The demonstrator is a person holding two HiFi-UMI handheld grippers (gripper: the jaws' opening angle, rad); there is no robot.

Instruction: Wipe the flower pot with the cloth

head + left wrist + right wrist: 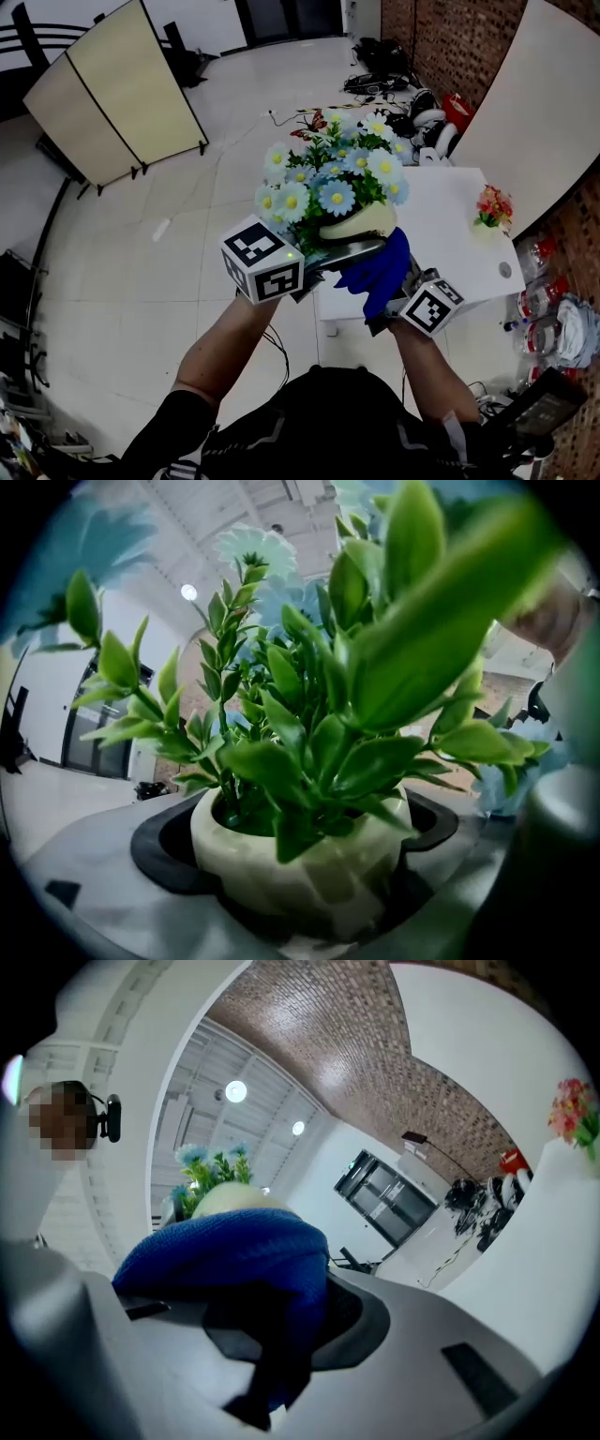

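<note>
Centre of head view: pot (pixel 364 223) with blue and white flowers (pixel 328 178), seen over the left edge of the table (pixel 450 244). The left gripper (pixel 339 253), at the pot's lower left, has its jaws closed on the pot's sides. The right gripper (pixel 398 292), lower right, has its jaws clamped on a blue cloth (pixel 380 267). The cloth lies against the pot's lower right. Red flowers (pixel 494 206) stand at the table's right.

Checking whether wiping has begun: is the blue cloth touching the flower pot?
Touching. The head view shows the blue cloth pressed against the side of the flower pot; the right gripper view shows no gap between them.
</note>
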